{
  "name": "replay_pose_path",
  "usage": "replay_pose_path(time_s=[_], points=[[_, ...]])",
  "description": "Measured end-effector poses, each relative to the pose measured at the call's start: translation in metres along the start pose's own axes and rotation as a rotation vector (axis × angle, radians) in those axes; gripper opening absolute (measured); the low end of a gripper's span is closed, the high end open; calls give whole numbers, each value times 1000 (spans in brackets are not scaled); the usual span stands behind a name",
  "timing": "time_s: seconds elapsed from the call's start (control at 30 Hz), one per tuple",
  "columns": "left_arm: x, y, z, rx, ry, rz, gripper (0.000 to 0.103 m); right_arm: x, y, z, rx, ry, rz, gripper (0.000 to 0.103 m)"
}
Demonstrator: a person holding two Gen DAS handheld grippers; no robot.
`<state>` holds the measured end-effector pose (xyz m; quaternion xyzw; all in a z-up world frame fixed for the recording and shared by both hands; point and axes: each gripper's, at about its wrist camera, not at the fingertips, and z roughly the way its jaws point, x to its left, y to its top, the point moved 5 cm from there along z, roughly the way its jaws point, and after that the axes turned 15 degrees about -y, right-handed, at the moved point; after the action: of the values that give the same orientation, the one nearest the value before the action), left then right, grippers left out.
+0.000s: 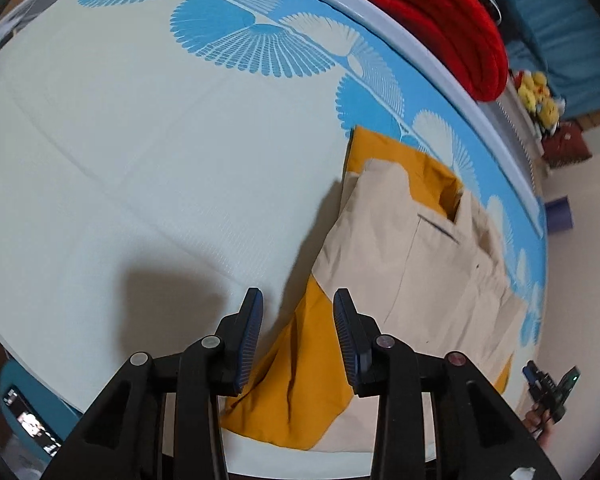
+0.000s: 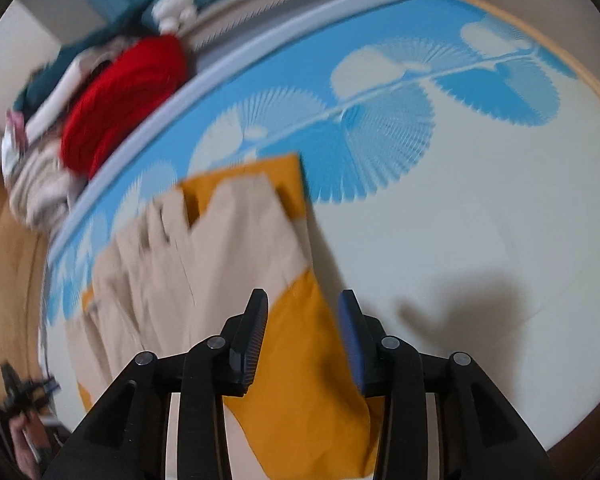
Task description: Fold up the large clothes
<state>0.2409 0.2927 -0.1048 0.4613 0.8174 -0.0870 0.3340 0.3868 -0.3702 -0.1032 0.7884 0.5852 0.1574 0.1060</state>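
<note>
Both grippers, left gripper (image 1: 298,336) and right gripper (image 2: 302,338), are hanging released over the beige-and-mustard garment (image 1: 412,264) lying folded near the bed's (image 1: 120,160) patterned edge; next, probably regrasping corners.

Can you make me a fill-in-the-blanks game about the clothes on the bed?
1. The beige garment lies on top of a ____ colored cloth.
2. The fan shapes printed on the bed sheet are ____ and white.
3. The folded blanket past the bed's far edge is ____.
4. The left gripper has its jaws ____.

Missing words: mustard yellow; blue; red; open
</note>
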Motion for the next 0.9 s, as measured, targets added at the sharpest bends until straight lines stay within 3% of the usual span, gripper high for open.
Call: replay_pose_path(time_s=[0.53, 0.9], points=[[-20, 4, 73, 155, 76, 124, 42, 20, -23, 53, 136, -88, -141, 44], [-26, 8, 94, 187, 118, 197, 42, 31, -30, 56, 110, -140, -255, 44]])
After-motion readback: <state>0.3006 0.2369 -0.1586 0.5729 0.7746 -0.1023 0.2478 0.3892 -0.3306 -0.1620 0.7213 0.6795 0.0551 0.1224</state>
